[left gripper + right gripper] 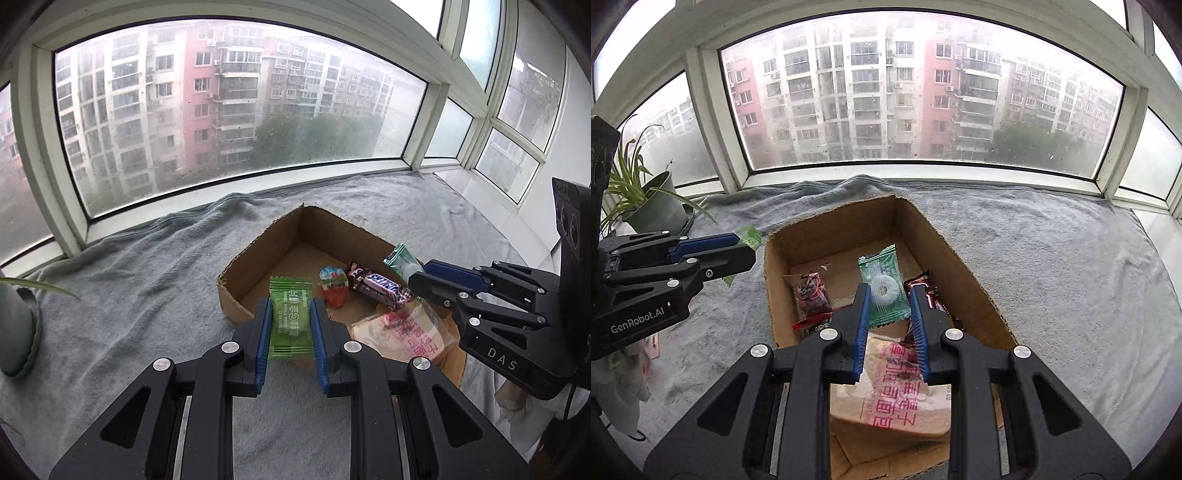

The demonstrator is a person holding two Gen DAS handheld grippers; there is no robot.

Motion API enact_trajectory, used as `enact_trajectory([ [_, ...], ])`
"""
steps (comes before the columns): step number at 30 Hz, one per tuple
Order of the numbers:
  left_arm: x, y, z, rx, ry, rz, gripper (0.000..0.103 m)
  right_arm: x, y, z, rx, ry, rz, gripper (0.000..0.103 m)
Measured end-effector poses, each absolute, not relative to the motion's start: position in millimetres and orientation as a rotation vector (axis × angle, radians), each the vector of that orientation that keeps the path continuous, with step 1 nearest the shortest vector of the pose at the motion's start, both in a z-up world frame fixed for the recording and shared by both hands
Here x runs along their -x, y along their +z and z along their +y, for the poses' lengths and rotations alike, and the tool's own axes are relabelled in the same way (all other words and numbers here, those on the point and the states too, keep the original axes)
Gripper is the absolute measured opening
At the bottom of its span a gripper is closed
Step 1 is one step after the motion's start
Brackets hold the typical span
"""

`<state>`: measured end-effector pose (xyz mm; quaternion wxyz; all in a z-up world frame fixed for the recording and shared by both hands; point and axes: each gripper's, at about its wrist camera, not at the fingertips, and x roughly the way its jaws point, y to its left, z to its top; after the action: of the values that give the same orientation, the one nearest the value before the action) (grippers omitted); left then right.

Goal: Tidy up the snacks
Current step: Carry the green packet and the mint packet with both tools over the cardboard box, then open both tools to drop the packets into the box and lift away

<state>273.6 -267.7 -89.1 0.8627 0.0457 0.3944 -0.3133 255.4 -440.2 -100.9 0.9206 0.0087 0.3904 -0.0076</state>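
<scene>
Light green candy packet (290,320) clamped between the left gripper (290,332) jaws, held in the air over the near-left rim of the cardboard box (258,251), not yet inside. Dark green mint packet (884,291), with a white ring candy showing through, clamped in the right gripper (890,321) jaws, hanging above the box interior. Both jaw pairs are narrow, pads pressing the wrappers.

Already in the box: Snickers bar (380,288), small red-and-blue wrapped candy (334,288), red snack pack (810,295) near the left wall, big bread pack with pink print (402,336) at the near end.

The box sits on a grey towel (129,295) spread over the window ledge, one corner pointing to the window. Potted plant (646,199) at the towel's far left corner.

Step, as I read it: carry-in, two snacks at once. Next calls for right jaws to part over free box floor; left to travel further over the rim first, then let go. Light wrappers may cling to the pads.
</scene>
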Motion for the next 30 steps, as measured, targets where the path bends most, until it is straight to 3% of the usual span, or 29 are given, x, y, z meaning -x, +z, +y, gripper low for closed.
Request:
enact_trajectory([
  [30, -320.5, -104.6, -313.6, -0.137, -0.662, 0.885, 0.020, -294.7, -137.0, -448.6, 0.054, -0.063, 0.893, 0.024],
])
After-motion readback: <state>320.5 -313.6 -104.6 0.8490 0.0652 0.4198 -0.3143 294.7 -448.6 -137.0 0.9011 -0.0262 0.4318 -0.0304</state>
